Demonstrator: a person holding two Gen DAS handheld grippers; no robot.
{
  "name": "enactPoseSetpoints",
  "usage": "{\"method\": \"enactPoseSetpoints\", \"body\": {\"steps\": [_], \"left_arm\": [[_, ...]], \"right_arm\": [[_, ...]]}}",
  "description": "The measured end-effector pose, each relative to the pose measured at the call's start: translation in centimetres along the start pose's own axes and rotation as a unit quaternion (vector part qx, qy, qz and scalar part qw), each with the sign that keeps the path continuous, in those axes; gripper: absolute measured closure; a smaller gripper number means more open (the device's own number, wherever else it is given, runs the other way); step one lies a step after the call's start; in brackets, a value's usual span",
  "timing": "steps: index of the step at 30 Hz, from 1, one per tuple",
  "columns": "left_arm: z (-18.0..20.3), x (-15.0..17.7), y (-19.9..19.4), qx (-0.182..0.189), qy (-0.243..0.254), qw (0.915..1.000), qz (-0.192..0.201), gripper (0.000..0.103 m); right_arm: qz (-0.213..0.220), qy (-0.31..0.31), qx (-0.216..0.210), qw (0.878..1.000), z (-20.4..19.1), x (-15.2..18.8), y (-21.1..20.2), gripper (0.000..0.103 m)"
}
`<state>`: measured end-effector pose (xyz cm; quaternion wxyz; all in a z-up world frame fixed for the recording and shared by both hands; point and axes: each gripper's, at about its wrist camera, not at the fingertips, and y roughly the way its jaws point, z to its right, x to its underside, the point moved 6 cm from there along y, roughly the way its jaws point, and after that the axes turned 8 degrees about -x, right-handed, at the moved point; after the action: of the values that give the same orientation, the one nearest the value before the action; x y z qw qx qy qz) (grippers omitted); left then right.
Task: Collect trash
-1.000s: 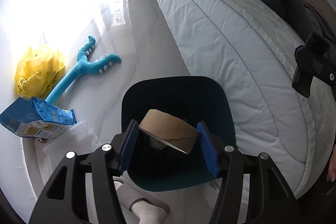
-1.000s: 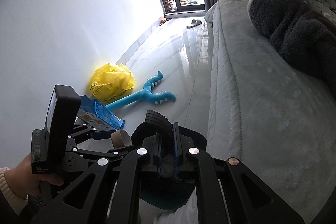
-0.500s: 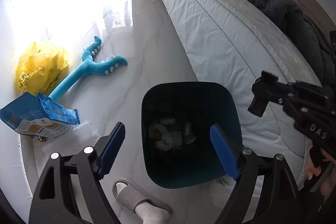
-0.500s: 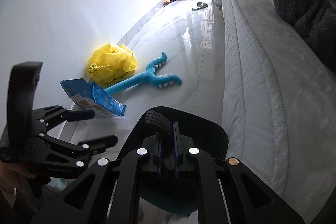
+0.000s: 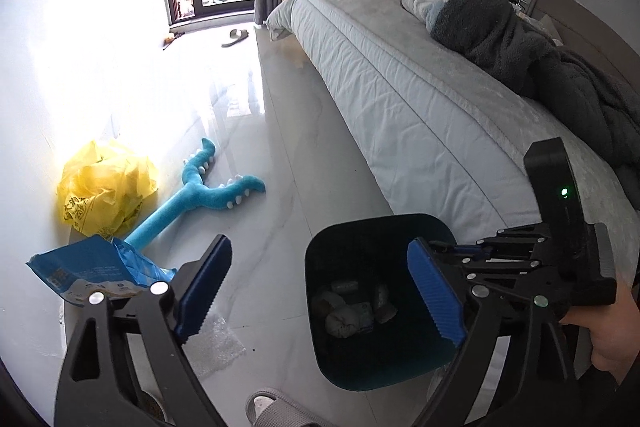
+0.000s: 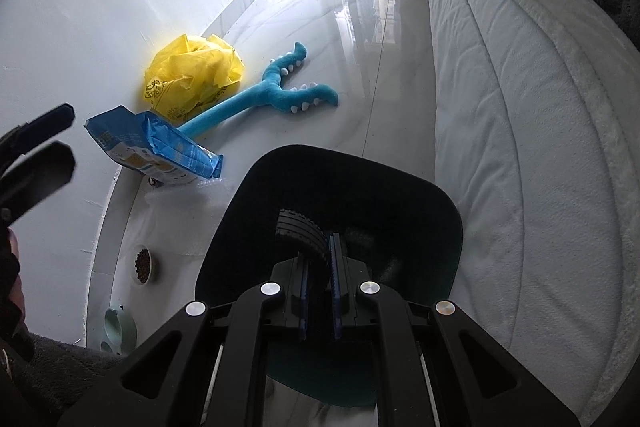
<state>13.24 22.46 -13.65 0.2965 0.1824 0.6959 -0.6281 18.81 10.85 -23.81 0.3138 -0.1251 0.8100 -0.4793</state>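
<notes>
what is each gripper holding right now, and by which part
Left gripper: open, jaws just widened, holding nothing. Right gripper: shut on a black ribbed tyre-like piece, pinched at its lower edge.

Left gripper (image 5: 320, 291) is pointing steeply down, jaws standing wide after just opening further, nothing sitting between the blue pads (image 5: 202, 291); right gripper (image 6: 318, 287) is also pitching down, jaws pressing nearly together on a black ribbed piece (image 6: 300, 229); a hand (image 5: 612, 331) is gripping the right gripper's handle, seen at the left view's right edge.
</notes>
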Motion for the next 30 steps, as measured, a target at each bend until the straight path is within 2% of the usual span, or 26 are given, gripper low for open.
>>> {"method": "enactPoseSetpoints", "body": {"steps": [9,12,14,16,26,30], "left_arm": [[-1.5,-1.9,-1.8,0.014,-0.053,0.9977,0.04,0.009],[-1.3,-2.6,-2.7,0.006,-0.056,0.9967,0.059,0.008],[-1.0,-3.1,-3.5,0.0,-0.048,0.9959,0.076,0.007],[-0.5,-3.4,-4.3,-0.001,-0.042,0.9949,0.091,0.007],[0.6,-5.1,-6.3,0.018,-0.058,0.9898,0.129,0.006],[1.7,-5.5,-7.0,0.016,-0.048,0.9887,0.141,0.005]], "right_arm": [[-0.043,0.013,0.016,0.999,0.5,1.2,1.4,0.093],[-0.049,0.016,0.018,0.999,0.8,1.4,1.1,0.092],[-0.051,0.02,0.018,0.998,1.0,1.7,1.0,0.086],[-0.052,0.021,0.017,0.998,1.0,1.8,0.9,0.065],[-0.03,0.01,0.004,0.999,0.6,1.7,-1.4,0.065],[-0.006,0.005,-0.005,1.0,0.4,1.6,-3.3,0.057]]}}
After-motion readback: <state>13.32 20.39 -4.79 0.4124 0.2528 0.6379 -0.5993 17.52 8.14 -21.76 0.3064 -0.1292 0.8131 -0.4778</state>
